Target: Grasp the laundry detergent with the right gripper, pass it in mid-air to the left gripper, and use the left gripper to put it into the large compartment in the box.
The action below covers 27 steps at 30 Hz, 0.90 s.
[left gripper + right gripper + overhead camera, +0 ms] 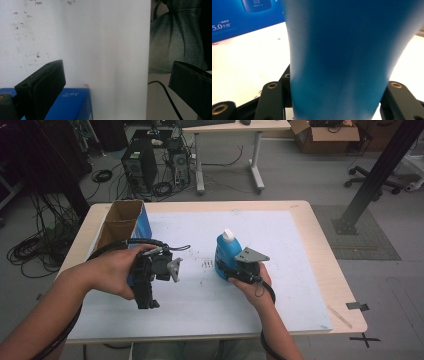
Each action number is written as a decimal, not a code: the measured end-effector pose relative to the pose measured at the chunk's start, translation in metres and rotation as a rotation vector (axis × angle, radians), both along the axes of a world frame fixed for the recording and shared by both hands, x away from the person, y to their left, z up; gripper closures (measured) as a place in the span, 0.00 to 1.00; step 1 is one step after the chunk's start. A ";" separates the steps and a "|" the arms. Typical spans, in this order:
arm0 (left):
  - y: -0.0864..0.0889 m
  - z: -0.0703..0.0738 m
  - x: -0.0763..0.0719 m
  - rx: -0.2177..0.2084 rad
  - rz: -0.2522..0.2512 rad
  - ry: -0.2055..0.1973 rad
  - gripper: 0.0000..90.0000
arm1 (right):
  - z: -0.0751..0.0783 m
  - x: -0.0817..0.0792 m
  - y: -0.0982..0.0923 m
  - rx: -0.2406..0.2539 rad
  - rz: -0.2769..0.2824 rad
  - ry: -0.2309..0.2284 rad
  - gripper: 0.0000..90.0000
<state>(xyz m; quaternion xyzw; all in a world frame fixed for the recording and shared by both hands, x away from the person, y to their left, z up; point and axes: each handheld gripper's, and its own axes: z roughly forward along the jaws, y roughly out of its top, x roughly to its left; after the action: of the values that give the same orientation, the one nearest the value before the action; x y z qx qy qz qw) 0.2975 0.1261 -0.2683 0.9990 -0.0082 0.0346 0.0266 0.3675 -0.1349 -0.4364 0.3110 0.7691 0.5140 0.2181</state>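
A blue bottle (226,254) with a white cap stands upright on the white mat (200,305) at the middle of the table. My right gripper (229,271) is shut on its lower body from the near side. In the right gripper view the bottle (342,60) sits tight between the two black jaws of that gripper (334,100). My left gripper (146,300) is held above the mat's left part, beside the blue cardboard box (142,222). Its jaws in the left gripper view (117,85) stand wide open with nothing between them, and a corner of the box (72,105) shows below.
The open-topped box shows brown insides and lies at the table's left edge; its printed blue side (244,17) is behind the bottle. The wooden table (345,290) rims the mat. Beyond it are computer towers (140,162), floor cables, a desk and a black post (380,170).
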 end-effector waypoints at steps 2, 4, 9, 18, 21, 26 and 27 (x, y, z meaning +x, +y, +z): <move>0.000 0.001 0.000 -0.003 0.001 -0.002 0.01 | 0.001 0.000 0.000 0.001 0.004 -0.002 0.50; -0.001 0.002 0.001 -0.005 0.001 -0.004 0.01 | 0.004 -0.001 -0.001 0.006 0.007 -0.007 0.50; -0.004 0.008 0.001 -0.003 -0.005 -0.008 0.01 | 0.021 -0.004 -0.011 0.023 0.026 -0.025 0.50; -0.015 0.018 0.007 -0.001 -0.020 -0.014 0.00 | 0.057 -0.016 -0.035 0.011 0.144 -0.037 0.49; -0.020 0.024 0.009 0.004 -0.024 -0.020 0.00 | 0.067 -0.021 -0.041 -0.007 0.189 -0.043 0.50; -0.029 0.035 0.012 -0.003 -0.030 -0.016 0.00 | 0.076 -0.026 -0.050 0.029 0.259 -0.031 0.49; -0.031 0.037 0.012 -0.001 -0.033 -0.011 0.00 | 0.077 -0.027 -0.052 0.032 0.270 -0.033 0.49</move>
<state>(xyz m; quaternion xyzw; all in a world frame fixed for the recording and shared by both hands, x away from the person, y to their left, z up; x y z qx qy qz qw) 0.3099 0.0955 -0.2317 0.9985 -0.0248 0.0396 0.0276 0.3404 -0.1867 -0.3591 0.1996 0.7920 0.5559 0.1544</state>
